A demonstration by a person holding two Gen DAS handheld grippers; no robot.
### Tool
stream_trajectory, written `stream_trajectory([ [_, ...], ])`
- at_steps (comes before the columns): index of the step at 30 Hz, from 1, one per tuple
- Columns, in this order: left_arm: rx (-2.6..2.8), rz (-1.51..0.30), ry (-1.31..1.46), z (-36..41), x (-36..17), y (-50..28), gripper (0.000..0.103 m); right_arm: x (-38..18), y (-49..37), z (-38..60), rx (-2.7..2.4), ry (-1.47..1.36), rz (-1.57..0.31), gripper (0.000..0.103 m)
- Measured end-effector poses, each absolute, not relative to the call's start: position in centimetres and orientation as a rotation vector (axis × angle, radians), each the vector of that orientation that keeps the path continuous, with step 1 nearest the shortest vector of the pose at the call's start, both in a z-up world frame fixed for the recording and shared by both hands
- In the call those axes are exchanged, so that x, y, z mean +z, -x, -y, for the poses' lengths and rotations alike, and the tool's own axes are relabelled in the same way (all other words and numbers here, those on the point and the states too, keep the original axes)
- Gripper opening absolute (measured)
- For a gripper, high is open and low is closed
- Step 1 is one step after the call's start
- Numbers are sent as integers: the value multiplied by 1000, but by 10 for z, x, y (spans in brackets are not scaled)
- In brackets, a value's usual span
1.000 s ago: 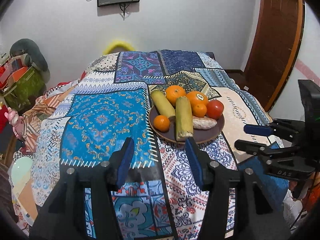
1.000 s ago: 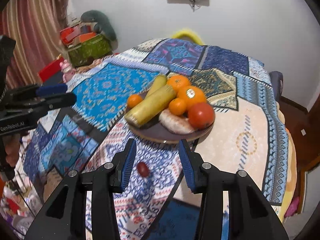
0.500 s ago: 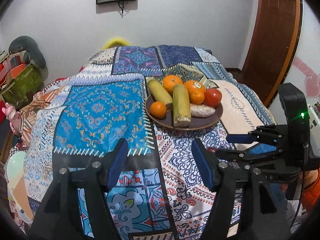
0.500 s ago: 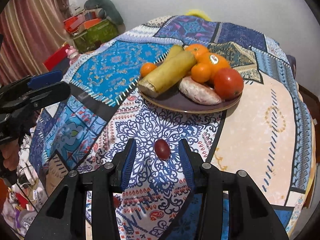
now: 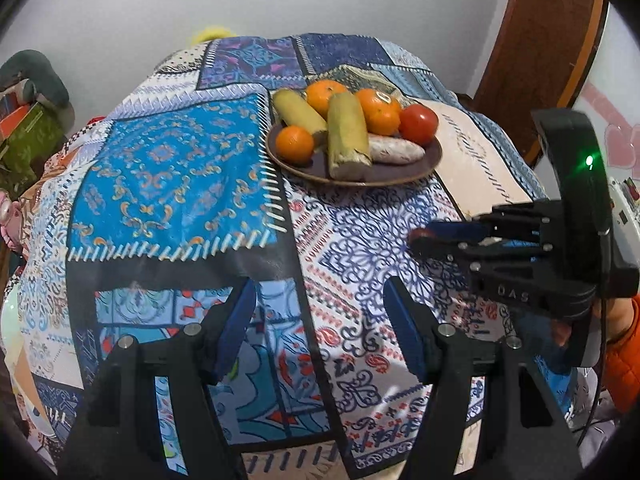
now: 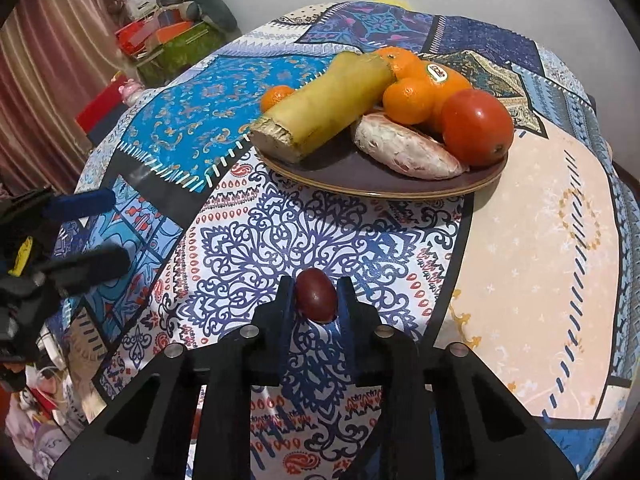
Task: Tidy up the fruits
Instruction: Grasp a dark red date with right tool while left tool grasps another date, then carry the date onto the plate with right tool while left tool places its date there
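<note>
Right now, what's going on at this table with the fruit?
A person holds a tool in each hand over the patterned tablecloth. The right tool has just closed on a small dark red oval fruit lying on the cloth, short of the brown plate piled with oranges, a tomato and other produce. The left tool hangs open, holding nothing.

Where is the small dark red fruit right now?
The small dark red fruit sits between the jaws of the right gripper, on the patterned tablecloth just in front of the fruit plate.
</note>
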State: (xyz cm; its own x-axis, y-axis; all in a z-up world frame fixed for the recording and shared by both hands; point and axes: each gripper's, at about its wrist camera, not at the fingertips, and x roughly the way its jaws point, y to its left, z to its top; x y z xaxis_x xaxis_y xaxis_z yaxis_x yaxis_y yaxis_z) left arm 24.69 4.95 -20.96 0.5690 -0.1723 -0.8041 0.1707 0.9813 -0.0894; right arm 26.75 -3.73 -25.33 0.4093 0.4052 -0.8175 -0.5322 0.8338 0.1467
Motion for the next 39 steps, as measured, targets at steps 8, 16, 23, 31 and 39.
stream_trajectory([
  [8,-262,-982,15,-23,-210,-229,66,-226,-252,59,577,101,-931,19],
  [16,-312,-1007,-47,14,-215,-206,54,-189,-220,89,517,132,-832,19],
  [23,-344,-1066,-76,28,-230,-198,35,-180,-204,111,493,88,-799,19],
  [31,-353,-1095,-67,33,-244,-198,19,-182,-198,124,484,74,-796,19],
  [39,-319,-1037,-71,23,-229,-212,18,-185,-208,120,498,66,-802,19],
])
